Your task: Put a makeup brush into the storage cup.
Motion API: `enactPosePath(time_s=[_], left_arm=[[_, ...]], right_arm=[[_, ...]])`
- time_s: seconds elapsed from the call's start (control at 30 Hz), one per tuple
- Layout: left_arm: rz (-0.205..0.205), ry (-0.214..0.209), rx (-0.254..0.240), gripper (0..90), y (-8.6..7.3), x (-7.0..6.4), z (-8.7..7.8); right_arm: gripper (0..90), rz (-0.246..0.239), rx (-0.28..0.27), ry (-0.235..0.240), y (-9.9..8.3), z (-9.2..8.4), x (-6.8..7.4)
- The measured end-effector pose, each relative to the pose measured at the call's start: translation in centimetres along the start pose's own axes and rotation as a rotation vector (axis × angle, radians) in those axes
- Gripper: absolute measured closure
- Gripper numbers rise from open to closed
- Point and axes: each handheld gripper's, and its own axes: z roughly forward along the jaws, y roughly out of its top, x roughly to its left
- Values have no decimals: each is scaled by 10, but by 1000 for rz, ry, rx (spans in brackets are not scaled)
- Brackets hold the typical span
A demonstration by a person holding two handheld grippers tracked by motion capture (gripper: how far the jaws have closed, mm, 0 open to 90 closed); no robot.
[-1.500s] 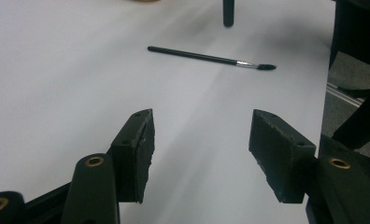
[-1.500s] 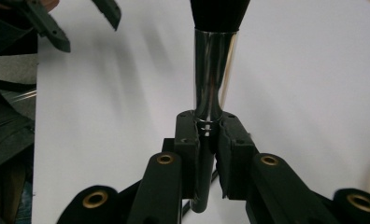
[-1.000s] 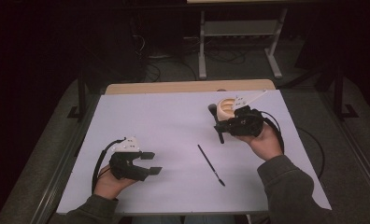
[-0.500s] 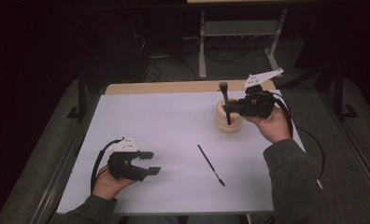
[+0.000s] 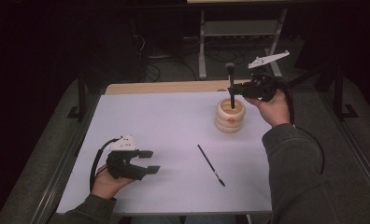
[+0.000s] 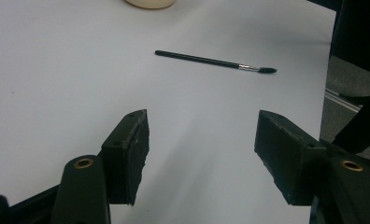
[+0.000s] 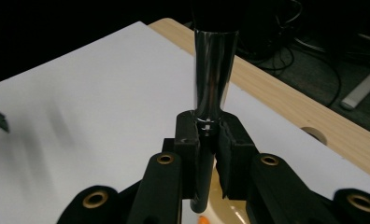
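Above ribbed cream holder (image 5: 230, 115), chrome-ferruled brush (image 5: 231, 85) (upright) between right gripper (image 5: 240, 91) pads

Bench (image 5: 155, 121): white sheet over pale wood, wood showing along the far edge. Holder (image 5: 230, 115): cream, ribbed in rings, small orange mark on its front. Large brush (image 5: 231, 86): black handle, shiny silver ferrule, dark head. Thin brush (image 5: 210, 164): black handle, silver ferrule, dark tip. Left tongs (image 5: 145, 162) and right tongs (image 5: 234, 93): black, brass-coloured rivets, light grey top plates. Sleeves: grey-green.
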Motion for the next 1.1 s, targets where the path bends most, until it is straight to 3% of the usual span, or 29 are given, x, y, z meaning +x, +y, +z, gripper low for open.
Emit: enactPosePath(time_s=[0.13, 0.47, 0.63, 0.77, 1.1], left_arm=[[12, -4, -1, 348, 1, -1, -1], [-3, -5, -1, 345, 0, 0, 1], [18, -8, 0, 345, 0, 1, 1], [4, -10, 1, 342, -1, 2, 1], [-2, -7, 1, 342, -1, 2, 1]], right_arm=[[785, 17, 1, -22, 3, 5, -5], [785, 79, 10, -72, -5, 21, -16], [785, 86, 13, -84, -9, 27, -21], [785, 107, 24, -102, -13, 31, -25], [785, 133, 20, -120, -27, 42, -25]])
